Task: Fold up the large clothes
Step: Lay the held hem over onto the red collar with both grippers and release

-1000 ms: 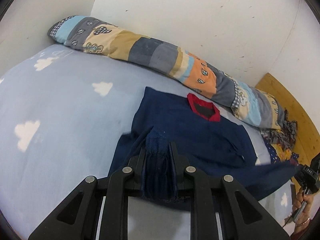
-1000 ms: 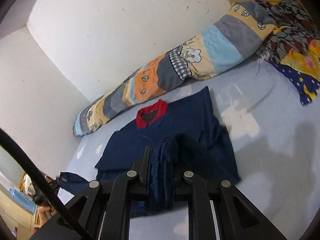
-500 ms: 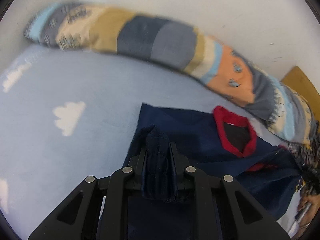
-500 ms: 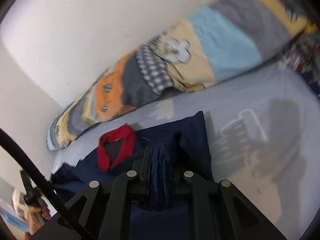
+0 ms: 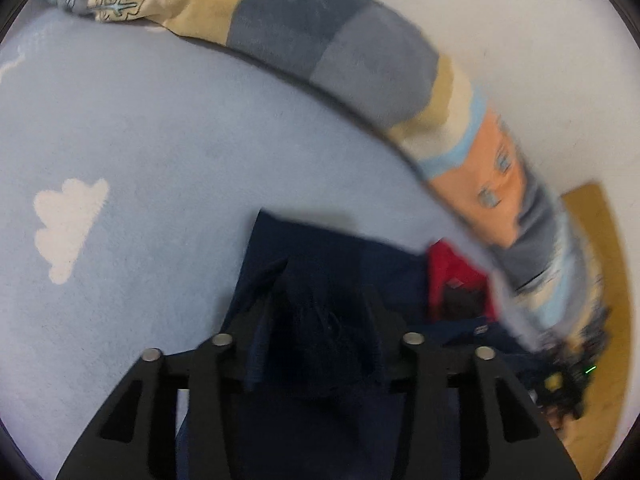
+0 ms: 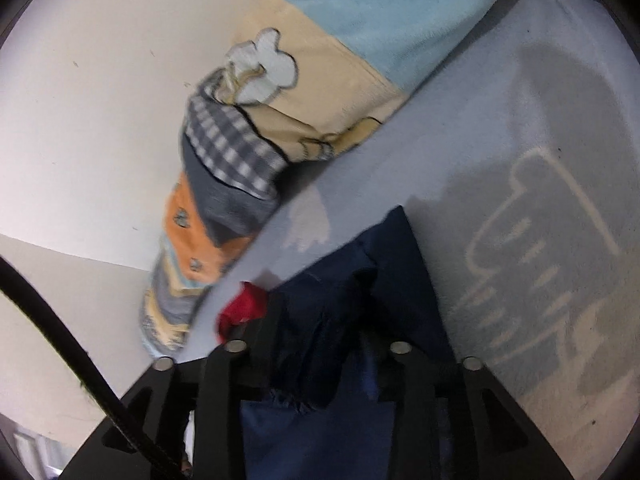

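Note:
A navy blue garment with a red collar lies on the light blue bed sheet. My left gripper is shut on a bunched fold of the navy fabric, close above the garment's far left corner. In the right wrist view my right gripper is shut on another bunched fold of the same garment, near its far right corner. The red collar shows just left of my right gripper. Most of the garment is hidden under the grippers.
A long patchwork bolster lies along the white wall beyond the garment; it also shows in the right wrist view. A wooden board stands at the right. White cloud prints mark the sheet. A black cable crosses the right view.
Both grippers have moved forward toward the bolster and wall, carrying the held folds of the garment up over its collar end. Both stay shut on the fabric.

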The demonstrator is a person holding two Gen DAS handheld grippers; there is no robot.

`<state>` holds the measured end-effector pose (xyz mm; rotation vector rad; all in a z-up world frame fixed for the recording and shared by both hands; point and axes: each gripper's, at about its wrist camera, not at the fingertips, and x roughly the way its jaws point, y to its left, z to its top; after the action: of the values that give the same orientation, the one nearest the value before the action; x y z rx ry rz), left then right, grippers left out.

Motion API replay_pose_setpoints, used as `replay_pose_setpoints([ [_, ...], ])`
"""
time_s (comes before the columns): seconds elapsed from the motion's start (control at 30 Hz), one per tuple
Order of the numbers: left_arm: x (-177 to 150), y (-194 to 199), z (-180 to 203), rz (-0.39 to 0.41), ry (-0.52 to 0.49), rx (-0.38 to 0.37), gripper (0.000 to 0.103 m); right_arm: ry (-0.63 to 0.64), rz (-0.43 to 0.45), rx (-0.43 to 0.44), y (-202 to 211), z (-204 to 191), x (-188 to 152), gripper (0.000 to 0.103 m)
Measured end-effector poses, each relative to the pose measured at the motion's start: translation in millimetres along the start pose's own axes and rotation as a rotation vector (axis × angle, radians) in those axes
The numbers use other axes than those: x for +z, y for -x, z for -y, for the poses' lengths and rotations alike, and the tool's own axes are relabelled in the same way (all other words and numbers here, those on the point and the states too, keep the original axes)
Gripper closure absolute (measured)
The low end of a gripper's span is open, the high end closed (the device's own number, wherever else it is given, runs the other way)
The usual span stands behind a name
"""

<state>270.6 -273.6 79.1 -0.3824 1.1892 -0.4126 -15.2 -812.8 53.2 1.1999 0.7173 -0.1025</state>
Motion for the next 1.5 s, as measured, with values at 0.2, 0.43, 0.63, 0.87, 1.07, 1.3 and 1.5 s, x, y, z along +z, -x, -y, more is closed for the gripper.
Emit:
replay_pose_setpoints([
  [0.2, 9.5, 49.7, -23.2, 0.143, 0.042, -0.023, 0.034, -0.091, 0.015, 0.122, 22.9, 0.7, 3.3, 0.045],
  [0.43, -45.7, 63.4, 7.0, 0.122, -0.256, -0.047, 0.034, 0.160, 0.105, 0.045, 53.8, -39.0, -15.0, 0.042],
  [0.63, -90.2, 23.8, 32.5, 0.064, -0.447, 0.051, 0.034, 0.424, 0.073, -0.105, 32.6, -57.9, -41.4, 0.039],
  [0.87, -87.8, -7.1, -3.4, 0.035, -0.399, 0.181, 0.035, 0.363, -0.017, -0.336, -26.5, -7.2, -42.9, 0.063],
  [1.07, -73.4, 17.8, 37.7, 0.154, -0.467, 0.108, 0.034, 0.506, 0.108, -0.269, -10.6, -51.1, -48.6, 0.058],
  [1.3, -37.3, -46.8, 28.7, 0.089, -0.327, 0.212, 0.032, 0.450, 0.057, -0.370, -52.6, -42.0, -30.6, 0.057],
  [1.5, -53.4, -14.7, 28.8, 0.086, -0.341, 0.109, 0.033, 0.489, 0.027, -0.325, -26.1, -55.9, -48.5, 0.057],
])
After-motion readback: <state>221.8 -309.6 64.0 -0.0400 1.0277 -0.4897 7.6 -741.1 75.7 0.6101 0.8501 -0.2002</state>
